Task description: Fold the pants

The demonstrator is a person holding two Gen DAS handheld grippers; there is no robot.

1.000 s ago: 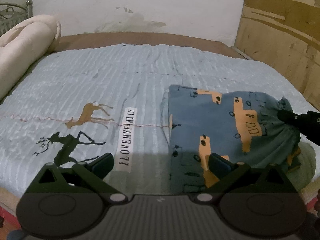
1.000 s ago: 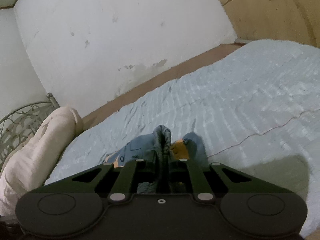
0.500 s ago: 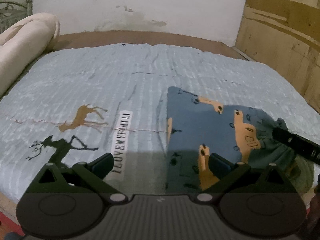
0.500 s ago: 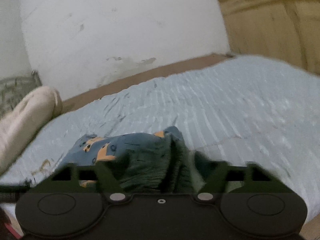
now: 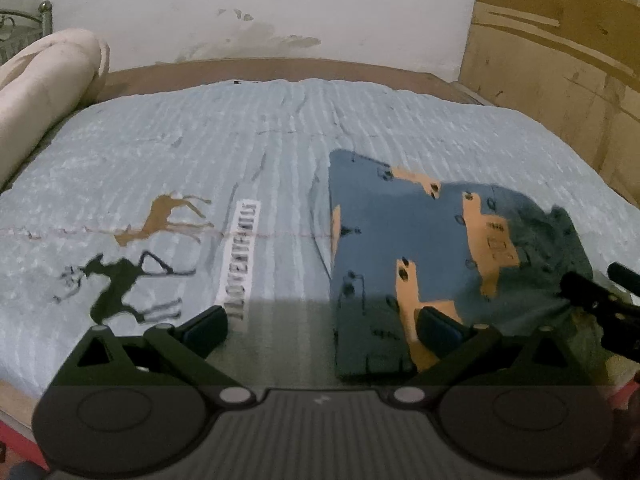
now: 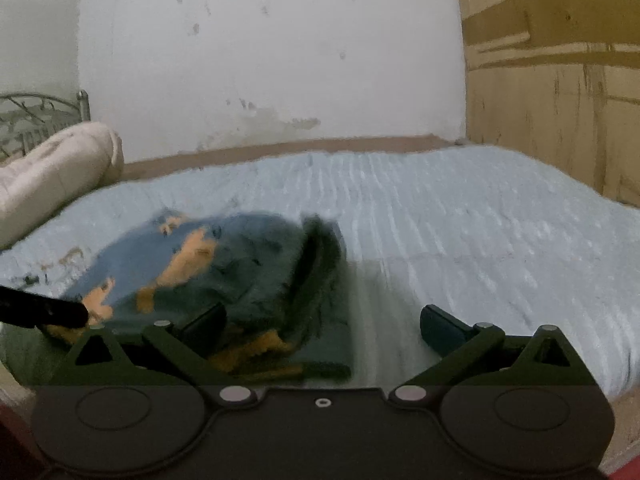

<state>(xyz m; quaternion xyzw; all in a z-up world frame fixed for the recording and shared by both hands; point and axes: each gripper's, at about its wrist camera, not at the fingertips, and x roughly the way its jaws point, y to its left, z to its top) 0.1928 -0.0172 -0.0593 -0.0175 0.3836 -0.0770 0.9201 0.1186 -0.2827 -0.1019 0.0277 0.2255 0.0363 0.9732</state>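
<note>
The blue pants (image 5: 420, 248) with orange car prints lie folded on the light blue bedspread (image 5: 240, 152), at the bed's near right. My left gripper (image 5: 322, 322) is open and empty, low over the near edge, its right finger over the pants' near part. My right gripper (image 6: 322, 322) is open and empty, just behind the gathered waistband (image 6: 316, 264); the pants (image 6: 224, 264) lie to its front left. The right gripper also shows at the right edge of the left wrist view (image 5: 600, 304).
A rolled cream blanket (image 5: 44, 80) lies along the bed's left side. A metal headboard (image 6: 36, 116) stands behind it. A white wall is at the back, wooden panels (image 5: 560, 60) on the right. The bedspread carries deer prints (image 5: 168, 216) and a text label.
My right gripper has opened and let go of the waistband, which now lies on the bed. It has drawn back and turned level. The left gripper has dipped a little.
</note>
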